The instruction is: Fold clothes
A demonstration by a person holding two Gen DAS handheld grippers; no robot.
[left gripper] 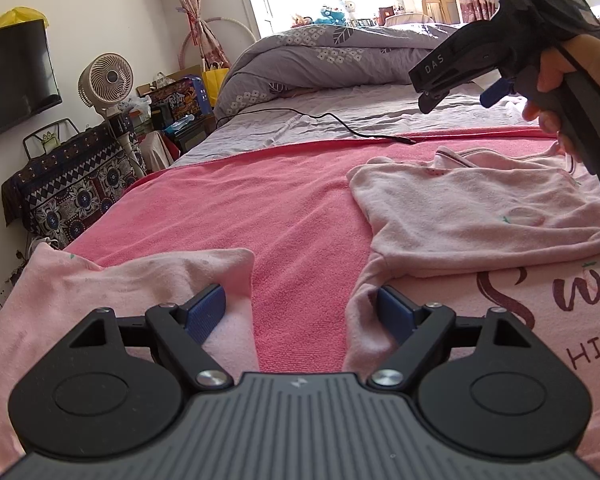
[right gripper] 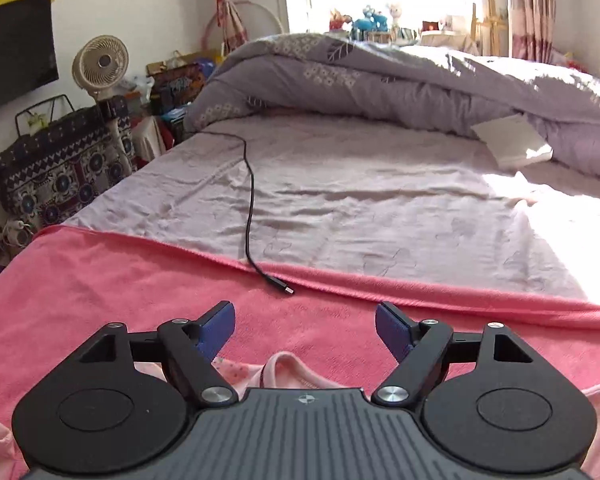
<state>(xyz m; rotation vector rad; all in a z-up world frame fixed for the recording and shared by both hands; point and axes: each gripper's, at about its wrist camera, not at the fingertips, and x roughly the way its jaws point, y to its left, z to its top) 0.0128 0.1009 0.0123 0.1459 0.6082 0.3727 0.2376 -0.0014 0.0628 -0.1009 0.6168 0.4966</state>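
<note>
A pale pink top with dark printed letters lies spread on a pink towel. One sleeve is folded across its body, and the other sleeve lies out to the left. My left gripper hovers low and open between that sleeve and the body, with only towel between its blue pads. In the left wrist view a hand holds my right gripper above the top's collar. In its own view the right gripper is open and empty, with the collar just below it.
A black cable with a plug lies across the lilac sheet onto the towel's far edge. A bunched grey quilt and a white book lie at the bed's far end. A fan and cluttered furniture stand left of the bed.
</note>
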